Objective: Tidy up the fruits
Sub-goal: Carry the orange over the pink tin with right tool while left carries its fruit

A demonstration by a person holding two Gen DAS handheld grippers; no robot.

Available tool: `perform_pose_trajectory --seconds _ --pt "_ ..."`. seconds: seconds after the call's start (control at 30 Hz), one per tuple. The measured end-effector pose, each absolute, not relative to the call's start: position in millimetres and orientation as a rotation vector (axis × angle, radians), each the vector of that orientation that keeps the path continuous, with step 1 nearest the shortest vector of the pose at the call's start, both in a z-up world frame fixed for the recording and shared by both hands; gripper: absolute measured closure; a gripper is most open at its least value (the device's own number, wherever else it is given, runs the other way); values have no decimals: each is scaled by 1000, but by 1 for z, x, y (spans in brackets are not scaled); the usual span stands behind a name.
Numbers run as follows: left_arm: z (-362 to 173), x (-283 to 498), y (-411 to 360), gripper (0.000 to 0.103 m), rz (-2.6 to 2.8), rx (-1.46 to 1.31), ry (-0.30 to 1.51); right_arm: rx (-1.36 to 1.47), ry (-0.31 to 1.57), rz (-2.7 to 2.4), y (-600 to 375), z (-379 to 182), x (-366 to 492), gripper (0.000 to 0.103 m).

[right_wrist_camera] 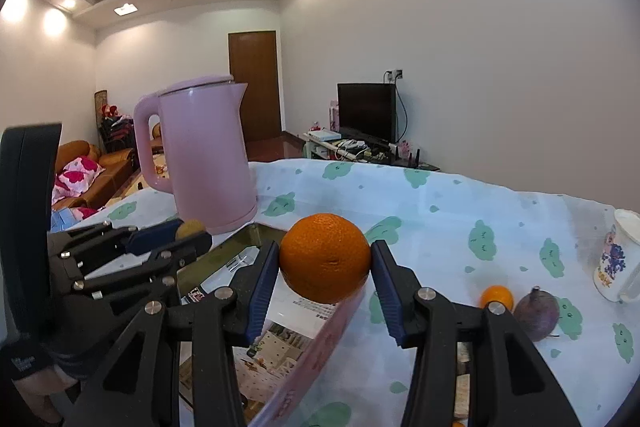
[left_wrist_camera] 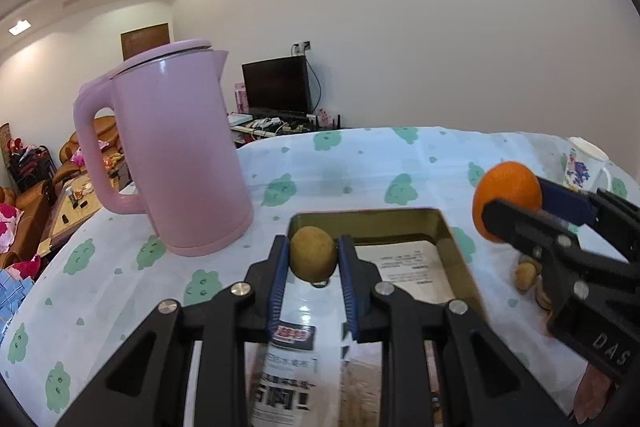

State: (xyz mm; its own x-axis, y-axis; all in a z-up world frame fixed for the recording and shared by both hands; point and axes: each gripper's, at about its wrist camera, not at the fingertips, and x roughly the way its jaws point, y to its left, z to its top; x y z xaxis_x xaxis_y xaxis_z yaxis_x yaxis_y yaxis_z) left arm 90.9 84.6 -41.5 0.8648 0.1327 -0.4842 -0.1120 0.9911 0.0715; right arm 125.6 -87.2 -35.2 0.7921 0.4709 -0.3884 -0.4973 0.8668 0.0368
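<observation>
The left gripper (left_wrist_camera: 313,259) clamps a small brown fruit (left_wrist_camera: 313,254) at lower centre, above the tray (left_wrist_camera: 452,239). The right gripper (right_wrist_camera: 325,267) grips an orange (right_wrist_camera: 325,258) mid-frame over the tray's edge.

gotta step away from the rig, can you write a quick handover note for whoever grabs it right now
Left gripper: shut on a small brown fruit, held over the near end of the tin tray.
Right gripper: shut on the large orange, held above the tray's right edge.
Tray: lined with printed paper; no fruit seen resting in it yet.
On the tablecloth, right of the tray: a small orange, a purple fruit, and a brown fruit.
Left to do: set down both held fruits, presumably into the tray, then collect the loose ones. Pink kettle and mug stand nearby.
</observation>
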Motion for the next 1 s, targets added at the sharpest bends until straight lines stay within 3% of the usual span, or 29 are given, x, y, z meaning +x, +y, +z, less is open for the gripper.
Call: perform_pose_trajectory --seconds 1.0 --pt "-62 121 105 77 142 37 589 -122 514 556 -49 -60 151 54"
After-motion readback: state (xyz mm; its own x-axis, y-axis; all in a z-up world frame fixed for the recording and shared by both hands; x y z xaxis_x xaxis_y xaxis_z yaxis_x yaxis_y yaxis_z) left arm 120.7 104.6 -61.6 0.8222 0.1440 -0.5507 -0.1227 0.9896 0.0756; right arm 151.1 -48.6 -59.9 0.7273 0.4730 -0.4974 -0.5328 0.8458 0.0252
